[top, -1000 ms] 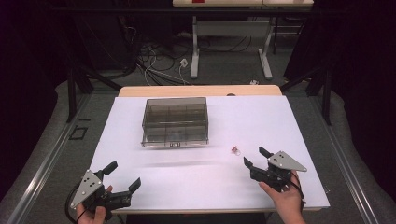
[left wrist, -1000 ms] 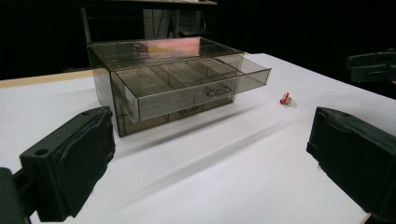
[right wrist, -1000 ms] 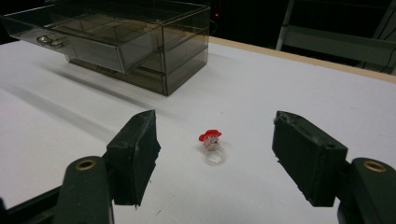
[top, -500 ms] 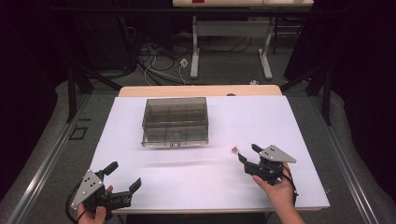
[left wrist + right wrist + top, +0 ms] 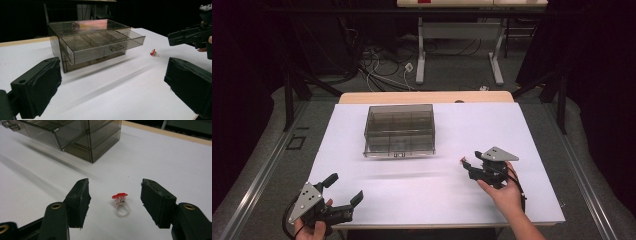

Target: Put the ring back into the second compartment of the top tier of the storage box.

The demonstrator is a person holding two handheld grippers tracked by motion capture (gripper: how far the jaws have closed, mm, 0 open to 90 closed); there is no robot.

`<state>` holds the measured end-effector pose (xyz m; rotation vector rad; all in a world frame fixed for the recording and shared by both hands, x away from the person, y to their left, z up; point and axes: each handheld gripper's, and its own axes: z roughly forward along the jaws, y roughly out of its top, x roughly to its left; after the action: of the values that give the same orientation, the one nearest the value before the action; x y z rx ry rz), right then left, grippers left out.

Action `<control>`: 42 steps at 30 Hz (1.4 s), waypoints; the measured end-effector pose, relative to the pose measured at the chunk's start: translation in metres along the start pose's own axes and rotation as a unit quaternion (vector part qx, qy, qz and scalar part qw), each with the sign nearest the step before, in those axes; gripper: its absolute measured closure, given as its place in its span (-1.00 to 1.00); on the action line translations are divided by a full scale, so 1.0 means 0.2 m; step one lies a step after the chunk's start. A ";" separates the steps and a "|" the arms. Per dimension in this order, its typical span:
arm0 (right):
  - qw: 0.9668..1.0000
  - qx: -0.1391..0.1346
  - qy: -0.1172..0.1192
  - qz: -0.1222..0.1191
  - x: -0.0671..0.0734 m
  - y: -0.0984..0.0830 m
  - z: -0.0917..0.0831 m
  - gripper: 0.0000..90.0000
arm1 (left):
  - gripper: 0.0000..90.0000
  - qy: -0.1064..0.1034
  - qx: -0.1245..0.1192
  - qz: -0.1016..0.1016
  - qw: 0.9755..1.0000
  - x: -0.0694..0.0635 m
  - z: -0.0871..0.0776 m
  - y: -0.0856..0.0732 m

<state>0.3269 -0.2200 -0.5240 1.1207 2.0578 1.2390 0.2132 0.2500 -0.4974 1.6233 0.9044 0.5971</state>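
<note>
A: Right gripper [image 5: 115, 202] spread wide, straddling the red-topped ring [image 5: 120, 204] lying on the table [image 5: 412, 200].
B: Tiny target; uneven closing could flick it away. Left gripper [image 5: 110, 92] gapes, idle.

Lab or test studio. White-covered worktop [image 5: 362, 200] on grey carpet [image 5: 257, 165], ringed by black curtains [image 5: 242, 60]. Loose cables [image 5: 372, 65] and a power adapter [image 5: 409, 66] on the floor behind, beside a white desk frame [image 5: 422, 55].
</note>
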 end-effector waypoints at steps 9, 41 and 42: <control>0.997 0.069 0.009 0.012 -0.03 0.01 0.09 -0.13 | -0.98 -0.001 0.003 -0.002 1.000 0.00 0.00 0.00; 0.980 0.193 0.015 0.044 -0.07 0.19 0.24 -0.06 | -0.97 -0.003 0.013 0.006 1.000 -0.01 0.02 -0.01; 0.980 0.193 0.015 0.045 -0.07 0.19 0.25 -0.06 | -0.97 -0.003 0.014 0.006 1.000 -0.01 0.02 -0.01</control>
<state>0.3862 -0.1976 -0.5138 1.3852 2.3590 0.9196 0.2150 0.2463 -0.4995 1.6554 0.9018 0.5894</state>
